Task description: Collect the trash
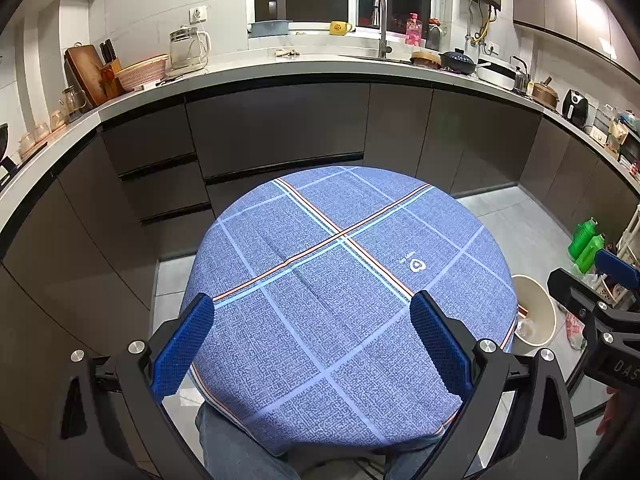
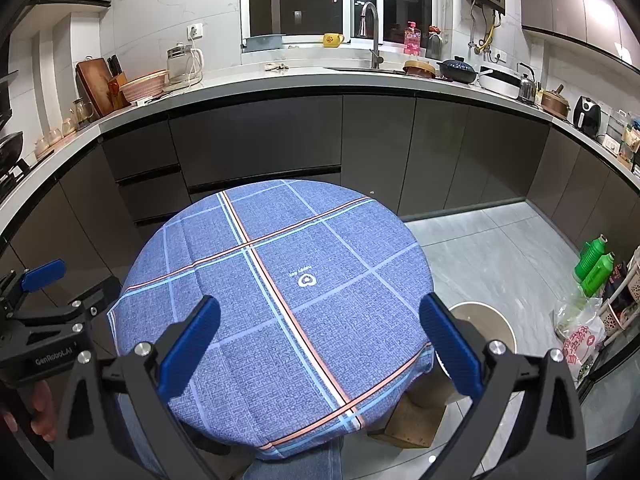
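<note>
Desk [image 1: 344, 280] under blue plaid cloth showing no trash on top. Left gripper [image 1: 312, 332] and right gripper [image 2: 320, 336] hovering above it, jaws wide, carrying nothing. Bin [image 1: 538, 312] standing on floor right of desk, something pale inside. Task looking finished or nearly so.

The left tool [image 2: 44, 312] reads "GenRoboLAI" on its black body. The right tool [image 1: 600, 300] shows "DAS", cut off. The cloth [image 2: 280, 312] carries a small inverted logo with unreadable script.

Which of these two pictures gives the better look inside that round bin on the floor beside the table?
The left wrist view: the bin shows its inside, with something pale at the bottom. In the right wrist view the bin is mostly hidden behind the right gripper.
</note>
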Available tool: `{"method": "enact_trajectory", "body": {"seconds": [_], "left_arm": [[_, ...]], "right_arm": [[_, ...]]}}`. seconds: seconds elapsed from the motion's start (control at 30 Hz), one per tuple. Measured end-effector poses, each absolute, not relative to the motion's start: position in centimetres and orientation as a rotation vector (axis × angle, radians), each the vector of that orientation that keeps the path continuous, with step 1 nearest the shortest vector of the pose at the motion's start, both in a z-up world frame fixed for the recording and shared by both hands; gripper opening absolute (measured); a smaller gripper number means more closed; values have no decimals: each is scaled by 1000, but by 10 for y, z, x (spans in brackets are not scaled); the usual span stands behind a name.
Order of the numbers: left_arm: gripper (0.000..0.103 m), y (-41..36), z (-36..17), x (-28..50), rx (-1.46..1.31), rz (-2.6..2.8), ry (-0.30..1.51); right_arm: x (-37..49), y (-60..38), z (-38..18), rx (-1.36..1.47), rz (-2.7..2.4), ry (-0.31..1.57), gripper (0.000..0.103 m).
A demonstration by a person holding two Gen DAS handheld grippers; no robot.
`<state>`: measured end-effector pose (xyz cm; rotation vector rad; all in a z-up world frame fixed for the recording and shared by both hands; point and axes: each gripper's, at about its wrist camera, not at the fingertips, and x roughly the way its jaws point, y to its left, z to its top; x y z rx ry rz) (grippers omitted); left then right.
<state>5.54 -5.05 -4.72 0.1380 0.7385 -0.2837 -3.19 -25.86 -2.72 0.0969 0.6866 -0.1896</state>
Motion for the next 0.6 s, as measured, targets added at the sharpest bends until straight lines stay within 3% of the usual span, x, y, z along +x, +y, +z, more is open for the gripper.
{"method": "enact_trajectory", "body": {"seconds": [0.6], "left_arm": [[95, -50, -47, 54, 131, -282, 741]], "right_arm": [[-32, -260, -27, 97, -191, 687, 100]]}}
